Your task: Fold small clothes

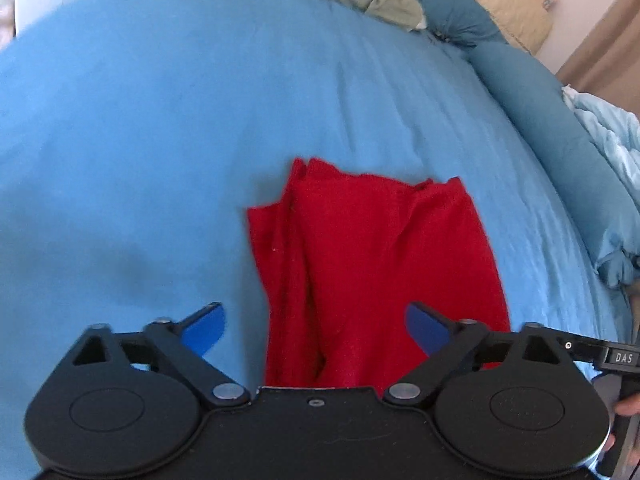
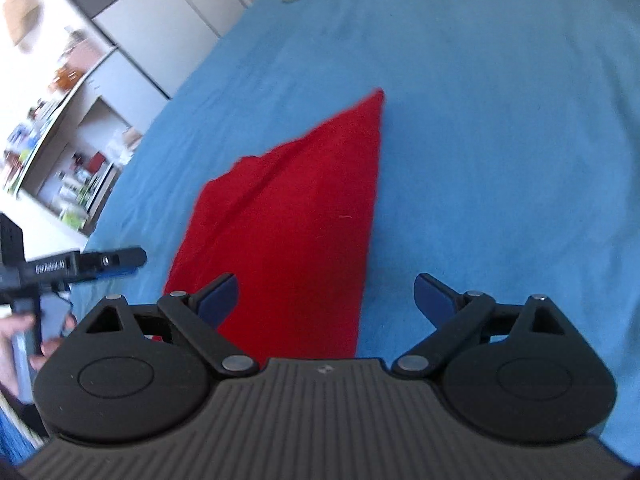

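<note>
Red cloth point(image 1: 368, 264), a small folded garment, is seen lying on the blue bed sheet point(image 1: 140, 140), roughly in the middle of the bed. From the left wrist view its far edge is shown rumpled into several layered corners, and long creases are seen running along its length toward the camera. From the right wrist view the same garment point(image 2: 288, 232) is seen as a flat, tapering shape with one straight long edge on its right side and a point at the far end.

The left tool point(image 1: 316, 324) is held just above the near end of the garment with its jaws spread wide; nothing is gripped, and the blue pads point(image 1: 208, 330) are seen apart, one over the bare sheet and one over the red fabric. The right tool point(image 2: 326, 300) is likewise held wide apart and empty, with its left pad over the garment and its right pad over the sheet.

The left tool is also caught at the left edge of the right wrist view point(image 2: 80, 266), held in a hand point(image 2: 24, 340). Dark blue bolster pillows point(image 1: 532, 96) and a beige quilt point(image 1: 492, 4) are seen along the far side of the bed, and blurred shelves point(image 2: 60, 128) are visible beyond it
</note>
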Tool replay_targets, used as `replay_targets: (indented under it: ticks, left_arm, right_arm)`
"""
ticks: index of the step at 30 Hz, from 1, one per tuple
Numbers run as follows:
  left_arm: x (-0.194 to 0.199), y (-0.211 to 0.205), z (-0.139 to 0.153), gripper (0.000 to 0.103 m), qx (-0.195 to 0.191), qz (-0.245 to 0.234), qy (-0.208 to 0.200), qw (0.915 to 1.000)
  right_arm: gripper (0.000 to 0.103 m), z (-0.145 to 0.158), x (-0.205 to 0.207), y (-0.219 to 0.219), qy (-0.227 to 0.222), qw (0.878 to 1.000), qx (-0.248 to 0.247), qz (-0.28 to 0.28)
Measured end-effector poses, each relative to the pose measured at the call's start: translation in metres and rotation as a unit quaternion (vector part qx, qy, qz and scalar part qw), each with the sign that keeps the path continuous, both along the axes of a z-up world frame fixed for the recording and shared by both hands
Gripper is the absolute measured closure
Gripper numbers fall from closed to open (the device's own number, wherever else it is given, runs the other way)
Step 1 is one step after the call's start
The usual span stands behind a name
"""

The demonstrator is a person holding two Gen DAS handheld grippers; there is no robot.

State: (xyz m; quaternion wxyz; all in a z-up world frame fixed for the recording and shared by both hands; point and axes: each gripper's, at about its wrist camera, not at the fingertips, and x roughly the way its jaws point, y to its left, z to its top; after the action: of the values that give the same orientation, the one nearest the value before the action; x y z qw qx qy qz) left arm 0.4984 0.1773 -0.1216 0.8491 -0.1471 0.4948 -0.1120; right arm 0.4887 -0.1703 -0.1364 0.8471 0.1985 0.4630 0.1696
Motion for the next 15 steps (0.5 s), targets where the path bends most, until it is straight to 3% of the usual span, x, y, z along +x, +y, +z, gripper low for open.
replay_targets:
  ticks: [5, 9, 11, 12, 14, 15]
  left_arm:
    - [0.010, -0.007, -0.024, 0.020, 0.006, -0.003, 0.009, 0.9999]
    - [0.009, -0.008, -0.033, 0.027, -0.004, -0.004, -0.004, 1.0000]
    - [0.007, -0.008, -0.034, 0.045, -0.018, -0.011, -0.004, 0.9998]
    - [0.006, -0.007, -0.034, 0.046, -0.021, -0.012, -0.002, 0.9997]
    - [0.005, -0.011, -0.033, 0.058, -0.015, -0.017, -0.003, 0.9998]
    - [0.005, -0.013, -0.032, 0.061, -0.016, -0.016, -0.003, 0.9997]
  right_arm:
    - [0.000, -0.023, 0.006, 0.006, 0.002, 1.000, 0.008, -0.013]
    - [0.001, -0.030, 0.006, 0.013, -0.024, 1.000, 0.006, -0.009]
    - [0.021, -0.033, 0.009, 0.016, -0.023, 1.000, 0.019, -0.003]
    - [0.031, -0.035, 0.011, 0.018, -0.018, 0.999, 0.027, -0.001]
    - [0.034, -0.036, 0.011, 0.022, -0.024, 1.000, 0.018, -0.004]
    - [0.040, -0.036, 0.010, 0.024, -0.028, 1.000, 0.014, -0.004]
